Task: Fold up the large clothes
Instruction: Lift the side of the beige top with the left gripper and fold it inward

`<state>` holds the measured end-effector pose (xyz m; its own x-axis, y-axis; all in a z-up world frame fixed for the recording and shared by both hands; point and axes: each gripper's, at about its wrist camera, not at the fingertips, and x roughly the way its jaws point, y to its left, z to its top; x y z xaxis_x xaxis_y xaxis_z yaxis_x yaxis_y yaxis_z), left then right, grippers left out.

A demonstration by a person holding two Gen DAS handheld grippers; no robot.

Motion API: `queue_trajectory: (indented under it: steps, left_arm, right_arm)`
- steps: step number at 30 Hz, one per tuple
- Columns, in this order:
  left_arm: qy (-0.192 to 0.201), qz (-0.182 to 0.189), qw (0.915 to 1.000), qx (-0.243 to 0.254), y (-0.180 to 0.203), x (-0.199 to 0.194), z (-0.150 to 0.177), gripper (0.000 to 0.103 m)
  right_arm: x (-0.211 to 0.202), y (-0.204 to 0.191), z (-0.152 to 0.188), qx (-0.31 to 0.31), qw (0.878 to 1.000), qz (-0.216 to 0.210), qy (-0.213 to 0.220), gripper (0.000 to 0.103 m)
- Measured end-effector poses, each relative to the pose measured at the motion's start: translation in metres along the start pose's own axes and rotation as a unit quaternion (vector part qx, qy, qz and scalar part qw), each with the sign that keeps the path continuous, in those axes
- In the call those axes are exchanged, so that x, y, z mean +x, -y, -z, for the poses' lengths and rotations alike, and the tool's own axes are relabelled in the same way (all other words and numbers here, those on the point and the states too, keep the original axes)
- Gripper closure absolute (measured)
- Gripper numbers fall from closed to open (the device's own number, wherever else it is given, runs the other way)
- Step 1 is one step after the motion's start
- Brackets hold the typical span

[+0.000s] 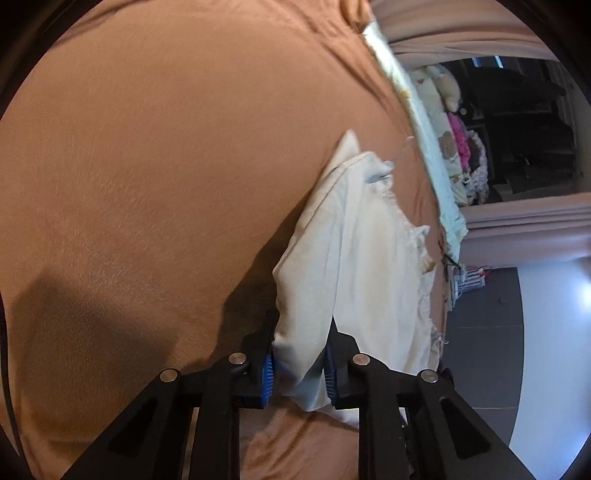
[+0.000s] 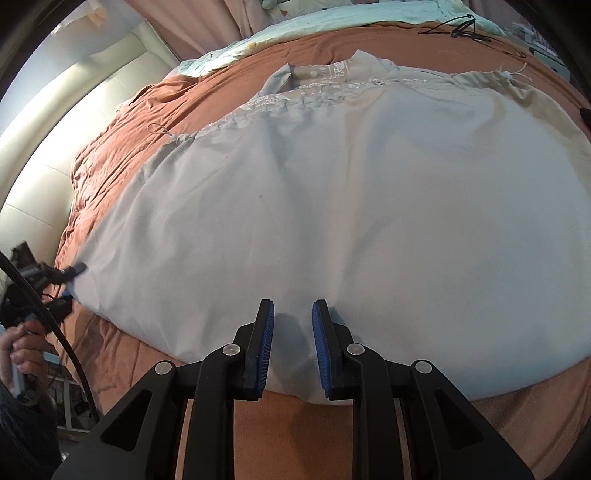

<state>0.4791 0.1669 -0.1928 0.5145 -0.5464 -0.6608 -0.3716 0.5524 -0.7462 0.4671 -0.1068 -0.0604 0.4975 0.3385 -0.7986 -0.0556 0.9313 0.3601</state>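
A large white garment [image 2: 332,184] lies spread flat on the brown bedspread [image 2: 122,155], its embroidered band toward the far side. My right gripper [image 2: 293,306] hovers over the garment's near edge. Its blue pads stand a little apart and nothing is pinched between them. In the left wrist view, my left gripper [image 1: 301,325] is shut on a bunched corner of the white garment [image 1: 354,251], which runs away from the pads across the bedspread [image 1: 147,166]. The right wrist view shows that left gripper [image 2: 72,280] at the garment's left corner, with a person's hand [image 2: 22,343] holding it.
A pale green sheet [image 2: 332,22] lies along the bed's far edge, with a black cord [image 2: 461,27] on it. A cream padded headboard [image 2: 74,110] stands at the left. Stuffed toys [image 1: 439,88] and grey floor [image 1: 480,314] lie beyond the bed's edge.
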Motion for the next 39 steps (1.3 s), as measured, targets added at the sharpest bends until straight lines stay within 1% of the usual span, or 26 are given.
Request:
queue_trajectory:
  steps: [3, 5, 9, 13, 15, 18, 20, 21, 23, 25, 26, 34, 37, 39]
  left_arm:
    - [0.013, 0.017, 0.9993, 0.029, 0.03, -0.015, 0.001, 0.084]
    - [0.019, 0.03, 0.9983, 0.047, 0.053, -0.022, 0.001, 0.086]
    - [0.024, 0.057, 0.9942, 0.088, 0.108, -0.029, 0.005, 0.089]
    - [0.022, 0.077, 0.9875, 0.136, 0.164, -0.031, 0.015, 0.09]
    - [0.018, 0.084, 0.9835, 0.159, 0.192, -0.029, 0.021, 0.09]
    - [0.01, 0.094, 0.9761, 0.196, 0.237, -0.023, 0.034, 0.09]
    - [0.004, 0.098, 0.9721, 0.213, 0.256, -0.021, 0.041, 0.091]
    - [-0.002, 0.101, 0.9698, 0.222, 0.269, -0.016, 0.046, 0.091]
    - [-0.011, 0.104, 0.9655, 0.239, 0.29, -0.007, 0.057, 0.091]
    - [-0.022, 0.107, 0.9605, 0.256, 0.31, 0.005, 0.067, 0.091]
    - [-0.028, 0.109, 0.9585, 0.262, 0.318, 0.012, 0.072, 0.091]
    - [-0.085, 0.118, 0.9481, 0.283, 0.367, 0.082, 0.106, 0.093]
    - [-0.113, 0.118, 0.9421, 0.293, 0.382, 0.111, 0.124, 0.095]
    - [-0.128, 0.111, 0.9393, 0.299, 0.391, 0.129, 0.138, 0.095]
  right_arm:
    - [0.001, 0.006, 0.006, 0.002, 1.0, -0.007, 0.001, 0.084]
    - [0.004, 0.004, 0.009, -0.017, 1.0, -0.002, 0.004, 0.084]
    - [0.004, 0.008, 0.011, -0.024, 1.0, -0.006, 0.003, 0.084]
    - [-0.001, 0.021, 0.006, -0.006, 0.999, -0.039, -0.007, 0.085]
    - [-0.011, 0.025, 0.005, 0.002, 0.999, -0.044, -0.005, 0.085]
    - [-0.032, 0.039, 0.005, 0.017, 0.998, -0.06, 0.02, 0.085]
    - [-0.05, 0.054, 0.005, 0.034, 0.996, -0.073, 0.037, 0.084]
    - [-0.06, 0.063, 0.005, 0.041, 0.995, -0.078, 0.047, 0.084]
    - [-0.079, 0.08, 0.007, 0.053, 0.993, -0.082, 0.067, 0.08]
    - [-0.098, 0.098, 0.011, 0.068, 0.991, -0.083, 0.084, 0.06]
    - [-0.107, 0.107, 0.014, 0.075, 0.989, -0.083, 0.092, 0.057]
    - [-0.16, 0.182, 0.058, 0.144, 0.978, -0.079, 0.131, 0.056]
    - [-0.179, 0.207, 0.077, 0.167, 0.973, -0.066, 0.142, 0.056]
    - [-0.188, 0.221, 0.09, 0.182, 0.971, -0.057, 0.147, 0.056]
